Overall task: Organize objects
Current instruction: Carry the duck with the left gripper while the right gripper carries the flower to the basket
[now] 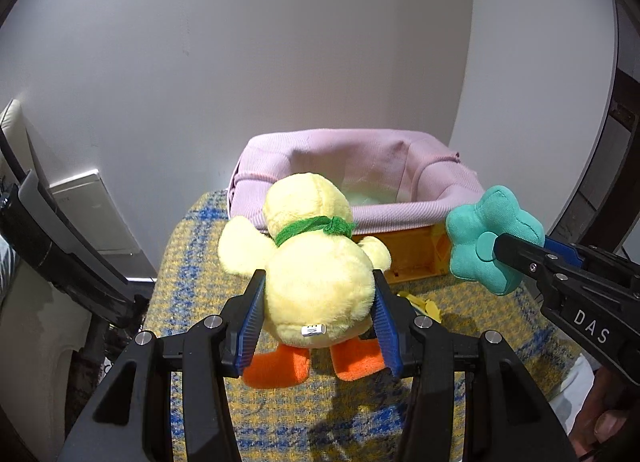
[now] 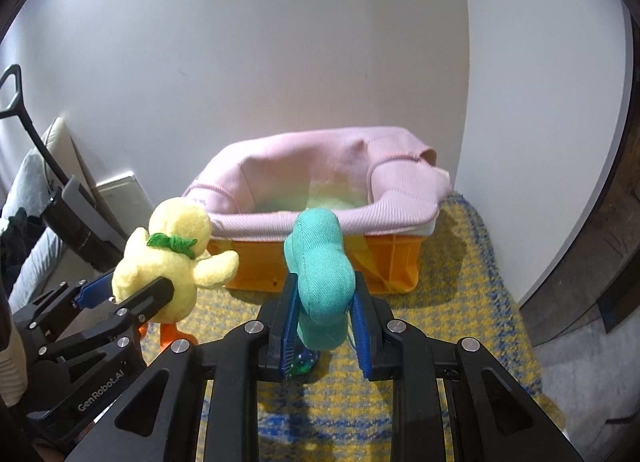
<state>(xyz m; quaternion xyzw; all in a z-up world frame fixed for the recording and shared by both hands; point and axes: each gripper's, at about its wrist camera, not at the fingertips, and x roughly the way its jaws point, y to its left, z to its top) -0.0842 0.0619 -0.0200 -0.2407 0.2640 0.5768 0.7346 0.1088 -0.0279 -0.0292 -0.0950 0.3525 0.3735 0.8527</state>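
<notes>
Orange crate [image 2: 320, 262] with pink liner [image 2: 320, 174] stands against the white wall [image 2: 280, 42]; top opening unobstructed. Left claw [image 1: 318, 316] carrying yellow duck [image 1: 316, 262] and right claw [image 2: 322, 326] carrying teal plush [image 2: 320, 274] front its near rim. Black equipment [image 1: 60, 246] crowds the left flank.

Duck toy [image 1: 316, 282] left of flower toy [image 1: 490, 238], both before basket [image 1: 400, 218].

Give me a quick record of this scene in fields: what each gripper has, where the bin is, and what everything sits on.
left gripper: shut on duck toy, held above the cloth
right gripper: shut on teal flower toy
bin: orange, pink fabric liner draped over its rim, just ahead of both toys
surface: yellow and blue woven cloth
toys in bin: neither yet
</notes>
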